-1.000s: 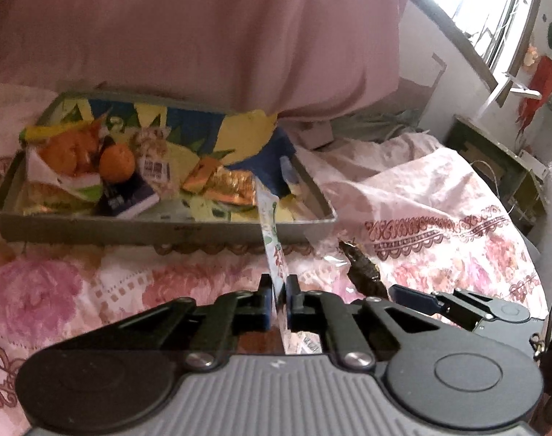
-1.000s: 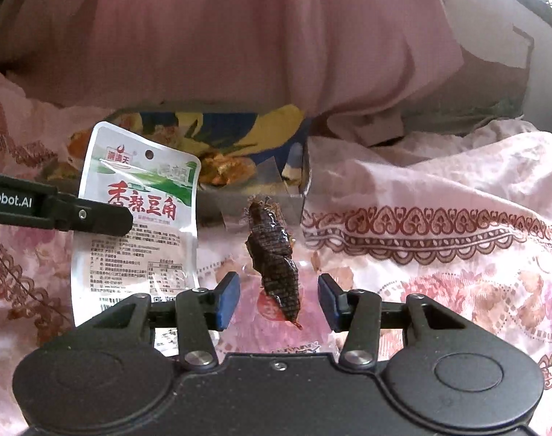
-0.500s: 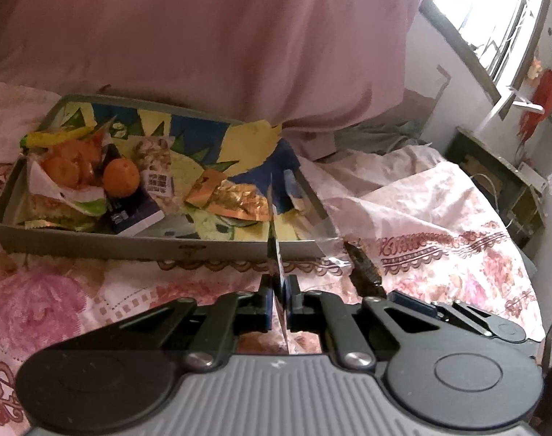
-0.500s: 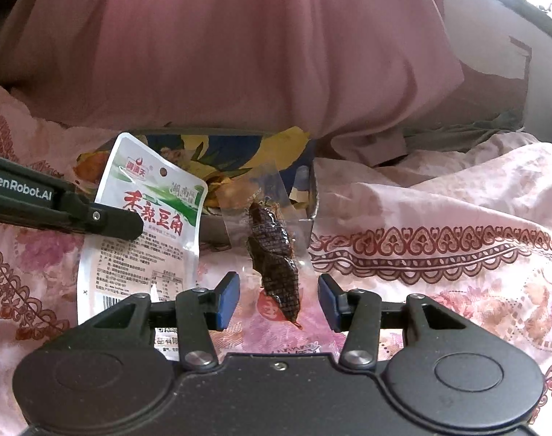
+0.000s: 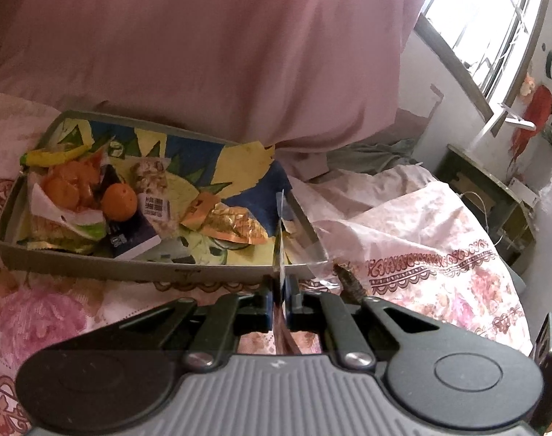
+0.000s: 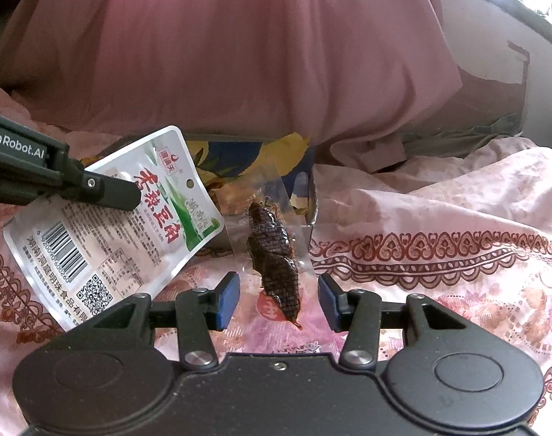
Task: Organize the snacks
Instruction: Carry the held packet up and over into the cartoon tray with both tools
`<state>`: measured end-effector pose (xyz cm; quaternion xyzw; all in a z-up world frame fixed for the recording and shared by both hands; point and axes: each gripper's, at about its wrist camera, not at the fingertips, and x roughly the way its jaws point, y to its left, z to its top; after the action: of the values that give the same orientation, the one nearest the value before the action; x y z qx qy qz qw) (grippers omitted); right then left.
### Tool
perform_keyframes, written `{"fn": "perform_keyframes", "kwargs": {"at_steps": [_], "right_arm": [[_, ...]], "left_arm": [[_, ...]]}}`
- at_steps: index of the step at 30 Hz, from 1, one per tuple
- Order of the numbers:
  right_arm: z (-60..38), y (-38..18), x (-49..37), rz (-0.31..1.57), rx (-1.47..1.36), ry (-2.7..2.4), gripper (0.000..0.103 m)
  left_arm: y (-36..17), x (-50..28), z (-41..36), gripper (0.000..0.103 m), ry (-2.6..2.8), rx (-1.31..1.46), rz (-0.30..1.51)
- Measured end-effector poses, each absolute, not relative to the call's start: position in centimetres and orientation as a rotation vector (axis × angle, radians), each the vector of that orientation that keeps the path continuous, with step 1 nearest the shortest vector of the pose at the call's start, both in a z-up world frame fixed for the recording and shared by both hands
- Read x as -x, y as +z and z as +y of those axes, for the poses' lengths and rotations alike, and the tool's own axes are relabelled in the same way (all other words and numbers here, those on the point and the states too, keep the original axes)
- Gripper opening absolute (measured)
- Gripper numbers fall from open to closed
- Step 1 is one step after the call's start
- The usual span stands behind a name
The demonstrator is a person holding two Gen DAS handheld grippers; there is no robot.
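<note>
My left gripper (image 5: 279,303) is shut on a white and green snack packet (image 5: 279,232), seen edge-on, held just in front of the tray's near wall. In the right wrist view the same packet (image 6: 130,225) hangs tilted from the left gripper's fingers (image 6: 105,190). The shallow tray (image 5: 138,267) with a blue and yellow lining holds oranges (image 5: 120,200), a gold packet (image 5: 236,222) and other snacks. My right gripper (image 6: 279,299) is open, its fingers either side of a clear-wrapped dark brown snack (image 6: 276,254) lying on the bedspread by the tray's right corner (image 6: 308,214).
A large pink pillow (image 5: 210,43) lies behind the tray. The flowered pink bedspread (image 5: 436,247) stretches to the right. A window (image 5: 487,18) and a low shelf (image 5: 494,196) stand at the far right.
My left gripper has lifted the packet and carried it forward toward the tray; the packet now hangs tilted. My right gripper has moved a little closer to the dark snack and stays open.
</note>
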<state>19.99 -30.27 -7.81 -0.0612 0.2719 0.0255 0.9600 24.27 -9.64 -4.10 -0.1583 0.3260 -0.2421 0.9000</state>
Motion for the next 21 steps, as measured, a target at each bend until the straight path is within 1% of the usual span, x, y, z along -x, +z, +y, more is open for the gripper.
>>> {"fn": "perform_keyframes", "kwargs": {"at_steps": [6, 12, 16, 21], "right_arm": [[-30.4, -7.5, -19.9, 0.534, 0.116, 0.049, 0.049], [-30.0, -6.7, -20.3, 0.495, 0.081, 0.077, 0.049], [-29.5, -6.1, -22.2, 0.464, 0.081, 0.080, 0.049], [-29.7, -5.9, -26.0, 0.463, 0.011, 0.082, 0.049]], "left_arm": [[-4.0, -24.3, -9.6, 0.005, -0.502, 0.339, 0.680], [-2.5, -24.9, -9.1, 0.005, -0.497, 0.353, 0.618], [-1.4, -26.9, -8.8, 0.005, -0.474, 0.364, 0.561], [-0.9, -30.1, -7.9, 0.005, -0.428, 0.375, 0.485]]}}
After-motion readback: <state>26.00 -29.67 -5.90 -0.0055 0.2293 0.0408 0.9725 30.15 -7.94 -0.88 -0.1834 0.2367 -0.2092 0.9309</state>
